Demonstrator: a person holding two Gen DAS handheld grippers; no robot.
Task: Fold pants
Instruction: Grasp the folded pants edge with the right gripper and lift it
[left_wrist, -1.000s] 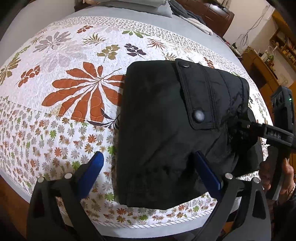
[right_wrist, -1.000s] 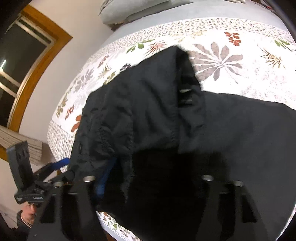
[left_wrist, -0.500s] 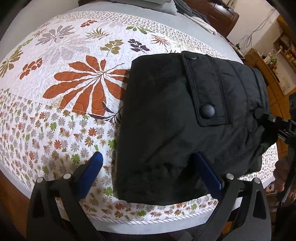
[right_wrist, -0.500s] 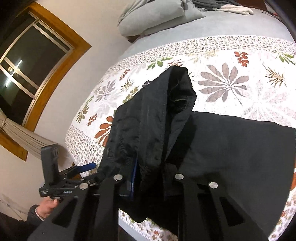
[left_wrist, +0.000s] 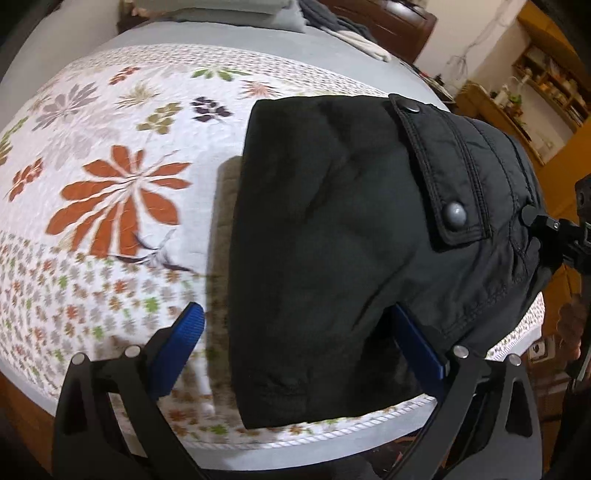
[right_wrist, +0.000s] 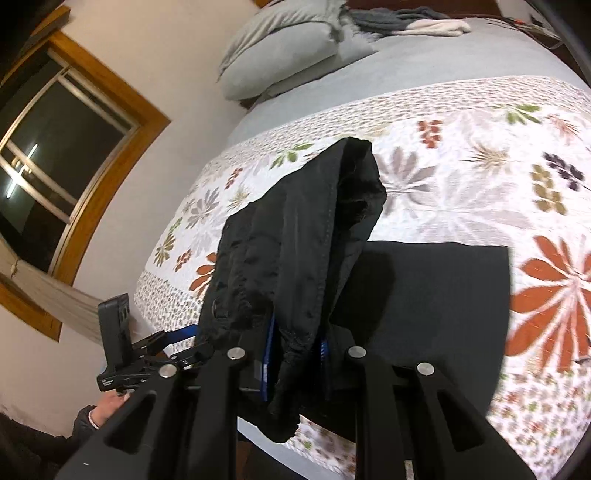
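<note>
Black padded pants (left_wrist: 332, 236) are laid folded at the floral quilt's (left_wrist: 110, 192) near edge | right gripper (right_wrist: 295, 354) is clamped on a raised fold | left gripper (left_wrist: 299, 343) is held wide open, nothing gripped.

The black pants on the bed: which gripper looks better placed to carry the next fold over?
Probably the right gripper: it is shut on a raised bunch of the black pants. The left gripper stands open, one finger under the cloth.

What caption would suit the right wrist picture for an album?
Right tongs pinch a bunched edge of black pants above a floral quilt.
</note>
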